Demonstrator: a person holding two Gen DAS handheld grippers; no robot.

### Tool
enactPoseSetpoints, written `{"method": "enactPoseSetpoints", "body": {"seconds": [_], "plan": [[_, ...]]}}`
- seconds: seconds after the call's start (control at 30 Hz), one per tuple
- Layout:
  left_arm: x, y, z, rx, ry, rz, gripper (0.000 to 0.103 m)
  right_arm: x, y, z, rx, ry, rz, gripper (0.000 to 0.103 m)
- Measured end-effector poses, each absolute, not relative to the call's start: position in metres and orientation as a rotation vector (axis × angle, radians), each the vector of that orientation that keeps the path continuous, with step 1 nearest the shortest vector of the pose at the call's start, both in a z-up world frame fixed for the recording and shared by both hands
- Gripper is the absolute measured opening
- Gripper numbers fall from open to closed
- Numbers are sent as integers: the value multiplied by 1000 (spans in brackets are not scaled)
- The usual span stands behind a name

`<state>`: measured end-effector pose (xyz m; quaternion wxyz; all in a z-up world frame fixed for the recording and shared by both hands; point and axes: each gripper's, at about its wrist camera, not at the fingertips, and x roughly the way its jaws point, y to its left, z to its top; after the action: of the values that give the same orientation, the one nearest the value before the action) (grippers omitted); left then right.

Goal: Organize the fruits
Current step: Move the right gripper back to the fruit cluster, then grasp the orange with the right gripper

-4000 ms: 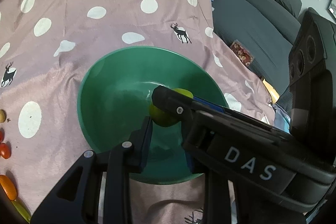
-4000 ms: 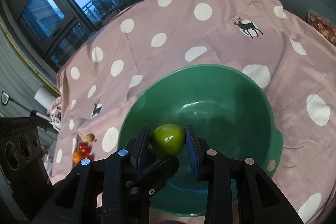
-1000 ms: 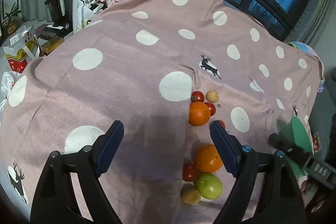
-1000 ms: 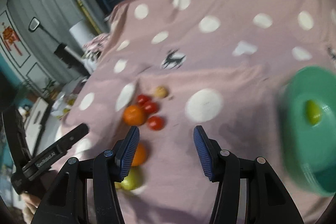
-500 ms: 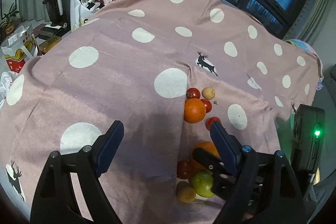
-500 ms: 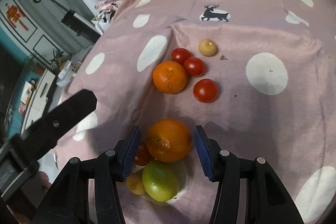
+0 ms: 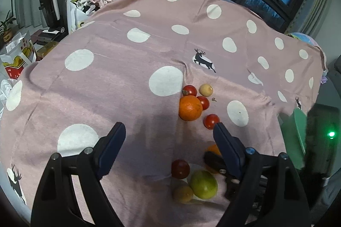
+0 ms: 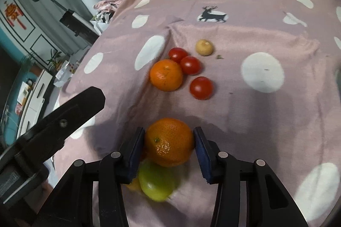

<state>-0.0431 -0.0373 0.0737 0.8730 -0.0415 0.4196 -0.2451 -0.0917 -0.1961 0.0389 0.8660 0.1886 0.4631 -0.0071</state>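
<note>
Since half a second ago my right tool [image 8: 169, 142] has come lower over the near orange [image 8: 169, 141], and its jaws are closing with the fruit between them; both pads seem already to touch its sides, so I judge it is gripped or nearly so; my left tool [image 7: 168, 141] hangs with its jaws wide apart and nothing between them, above the pink dotted cloth [image 7: 127, 78] on the desk. The danger I see is this: the green fruit [image 8: 157, 183] lies just against the orange, under my left pad, and a small red tomato [image 7: 180, 168] and a brownish fruit [image 7: 182, 194] are beside it; if I lift carelessly, the pad may push them and they can roll on the soft cloth; also the round skin may slip if the grip is off centre. The orange looks firm, bright and pebbled, with a small stem mark; farther away lie a second orange [image 8: 166, 75], three tomatoes and a pale small fruit [image 8: 204, 47]; the green bowl [image 7: 298, 127] is at the right edge.
</note>
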Motion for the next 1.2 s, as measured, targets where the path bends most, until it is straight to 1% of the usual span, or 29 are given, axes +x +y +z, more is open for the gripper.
{"method": "enactPoseSetpoints", "body": {"seconds": [0.13,0.43,0.6,0.67,0.97,1.07,1.2], "plan": [[-47,-44,73,-86,887,-542,84,-109,-212,45,397,967,-29,47],[-64,-73,66,-29,910,-621,83,-120,-242,33,367,1081,-124,47],[-67,-79,62,-15,932,-642,83,-124,-253,34,412,1085,-116,48],[-69,-80,62,-24,942,-666,82,-130,-260,41,437,1050,-124,48],[-95,-109,58,8,992,-841,73,-149,-292,54,666,908,-101,48],[-104,-125,50,52,1017,-880,69,-147,-292,51,715,908,-67,48],[-109,-140,37,74,1064,-906,64,-139,-286,45,682,951,-84,48]]}}
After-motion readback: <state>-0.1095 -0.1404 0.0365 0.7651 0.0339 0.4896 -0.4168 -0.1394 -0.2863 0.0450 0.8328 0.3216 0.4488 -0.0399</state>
